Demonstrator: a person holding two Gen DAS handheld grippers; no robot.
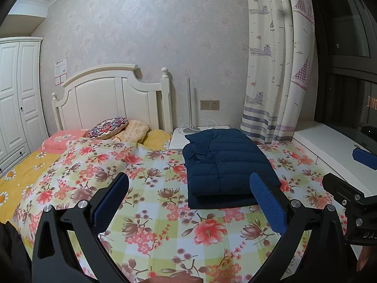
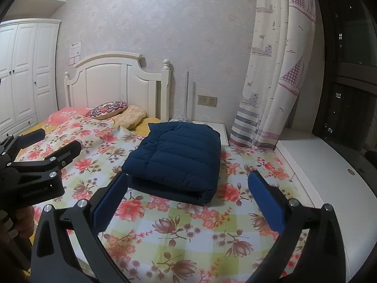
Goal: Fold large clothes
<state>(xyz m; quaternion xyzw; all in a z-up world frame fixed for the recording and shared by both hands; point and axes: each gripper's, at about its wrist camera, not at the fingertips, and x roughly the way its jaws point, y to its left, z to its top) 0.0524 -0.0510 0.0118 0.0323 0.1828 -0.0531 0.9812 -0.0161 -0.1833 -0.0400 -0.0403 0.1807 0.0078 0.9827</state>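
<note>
A folded navy down jacket (image 2: 176, 158) is lying on the floral bedspread (image 2: 179, 231), at twelve o'clock from both claws. The left gripper (image 1: 188, 202) and right gripper (image 2: 186, 202) are gaping wide, empty. Their bases are being cropped by the frame.

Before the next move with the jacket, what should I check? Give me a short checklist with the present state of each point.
1. Left tool open and empty: ok.
2. Right tool open and empty: ok.
3. Navy jacket folded into a compact stack: ok.
4. Jacket fully on the floral bedspread, clear of the edge: ok.
5. Both tools clear of the jacket: ok.
6. Sleeves tucked inside the fold: cannot tell.
</note>
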